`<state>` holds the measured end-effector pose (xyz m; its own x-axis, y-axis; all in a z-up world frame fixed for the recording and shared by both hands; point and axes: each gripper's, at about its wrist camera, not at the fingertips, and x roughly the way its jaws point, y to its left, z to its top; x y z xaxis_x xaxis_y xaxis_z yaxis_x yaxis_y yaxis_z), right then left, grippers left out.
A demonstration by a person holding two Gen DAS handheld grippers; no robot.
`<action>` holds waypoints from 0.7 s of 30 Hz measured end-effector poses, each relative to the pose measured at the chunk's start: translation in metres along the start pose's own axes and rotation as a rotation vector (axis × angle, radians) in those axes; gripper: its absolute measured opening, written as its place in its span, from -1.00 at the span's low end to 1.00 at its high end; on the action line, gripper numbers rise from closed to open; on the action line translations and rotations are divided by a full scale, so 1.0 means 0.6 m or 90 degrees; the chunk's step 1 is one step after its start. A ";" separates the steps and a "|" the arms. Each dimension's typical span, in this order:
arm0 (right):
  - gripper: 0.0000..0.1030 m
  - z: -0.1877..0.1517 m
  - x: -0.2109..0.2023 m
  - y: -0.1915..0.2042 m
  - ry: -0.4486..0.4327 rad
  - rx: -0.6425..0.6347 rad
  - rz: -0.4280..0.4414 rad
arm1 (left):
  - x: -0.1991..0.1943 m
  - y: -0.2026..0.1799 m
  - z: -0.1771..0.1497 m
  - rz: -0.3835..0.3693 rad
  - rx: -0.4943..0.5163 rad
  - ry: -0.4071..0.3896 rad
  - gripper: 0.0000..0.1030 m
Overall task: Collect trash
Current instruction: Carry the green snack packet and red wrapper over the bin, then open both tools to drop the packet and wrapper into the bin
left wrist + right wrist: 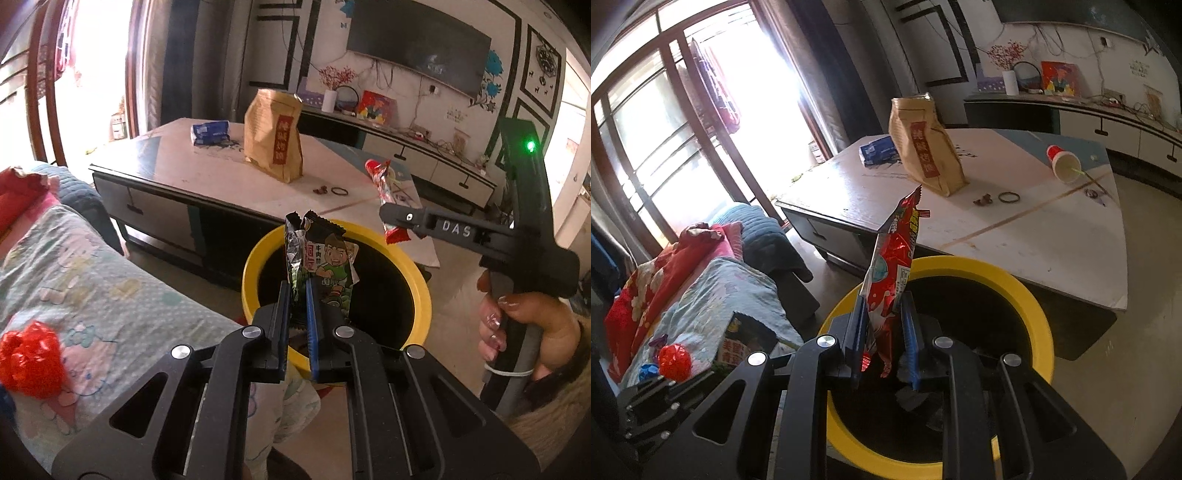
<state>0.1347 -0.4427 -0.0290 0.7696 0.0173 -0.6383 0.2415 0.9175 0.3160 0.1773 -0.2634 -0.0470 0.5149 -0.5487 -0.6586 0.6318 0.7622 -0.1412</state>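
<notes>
Left gripper [297, 295] squeezing green snack wrapper [325, 266] tight, holding it over yellow bin [417, 284]. Right gripper [882, 328] pinching red wrapper [892, 266], also hanging over bin by table [1034, 229].

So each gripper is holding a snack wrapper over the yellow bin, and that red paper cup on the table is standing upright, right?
Not quite. The red paper cup lies on its side on the table, as the right wrist view shows. The rest holds: the left gripper holds a green wrapper and the right gripper a red wrapper over the yellow bin.
</notes>
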 end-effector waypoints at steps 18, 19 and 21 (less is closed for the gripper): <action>-0.47 -0.015 0.037 -0.056 0.056 0.044 -0.012 | 0.087 -0.026 0.002 -0.020 -0.005 0.063 -0.92; -0.38 -0.015 0.036 -0.058 0.056 0.048 -0.015 | 0.090 -0.026 0.003 -0.023 -0.008 0.065 -0.91; -0.20 -0.015 0.036 -0.063 0.053 0.058 -0.018 | 0.094 -0.027 0.005 -0.025 -0.012 0.068 -0.79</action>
<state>0.1369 -0.4733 -0.0609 0.7107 0.0278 -0.7030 0.3189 0.8779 0.3571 0.1978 -0.3078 -0.0800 0.4248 -0.5391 -0.7273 0.6389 0.7477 -0.1812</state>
